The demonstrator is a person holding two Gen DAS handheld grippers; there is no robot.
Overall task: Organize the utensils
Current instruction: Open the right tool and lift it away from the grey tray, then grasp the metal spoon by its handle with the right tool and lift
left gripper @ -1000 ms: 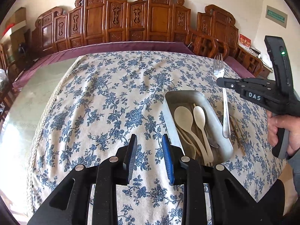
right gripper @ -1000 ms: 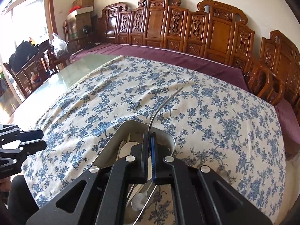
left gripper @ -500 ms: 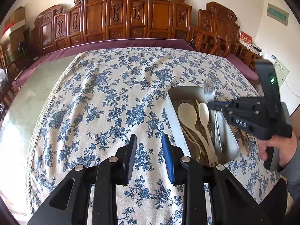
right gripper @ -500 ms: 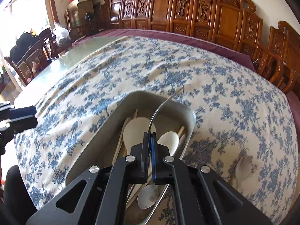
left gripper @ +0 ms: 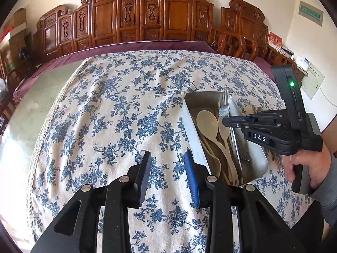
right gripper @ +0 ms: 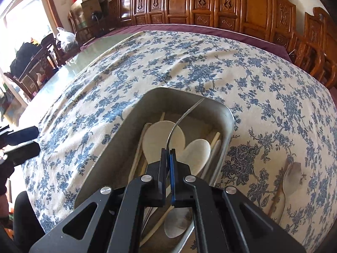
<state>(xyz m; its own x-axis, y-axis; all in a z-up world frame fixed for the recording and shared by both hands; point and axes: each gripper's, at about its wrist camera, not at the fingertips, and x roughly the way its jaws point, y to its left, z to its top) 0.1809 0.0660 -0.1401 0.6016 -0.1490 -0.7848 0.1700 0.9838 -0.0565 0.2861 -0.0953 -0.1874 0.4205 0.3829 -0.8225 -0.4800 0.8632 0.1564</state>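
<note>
- Steel fork [left gripper: 223,105] sits pinched between the pads of your right gripper [left gripper: 228,119], tines up and pointing away from you, handle trailing down into the metal tray [left gripper: 190,126].
- Its long axis runs along the tray's length, in line with the pale spoons [right gripper: 163,139] already lying inside; that alignment is what the release turns on, I judge.
- Your right gripper's jaws are pressed almost together on the fork's neck, seen in the right wrist view as a thin curved strip rising from between the pads.
- Your right hand [left gripper: 303,164] is the one over the tray, tilted steeply downward; the fork looks low enough that its handle end is among the utensils, though contact with the tray floor is hidden.
- Your left gripper [left gripper: 168,177] hangs over bare floral tablecloth [left gripper: 118,109], just beside the tray's near left wall; its jaws have just been opening and stand apart with nothing between them.
- One brown spoon [right gripper: 291,179] lies on the cloth to the right of the tray, nearer your right hand.
</note>
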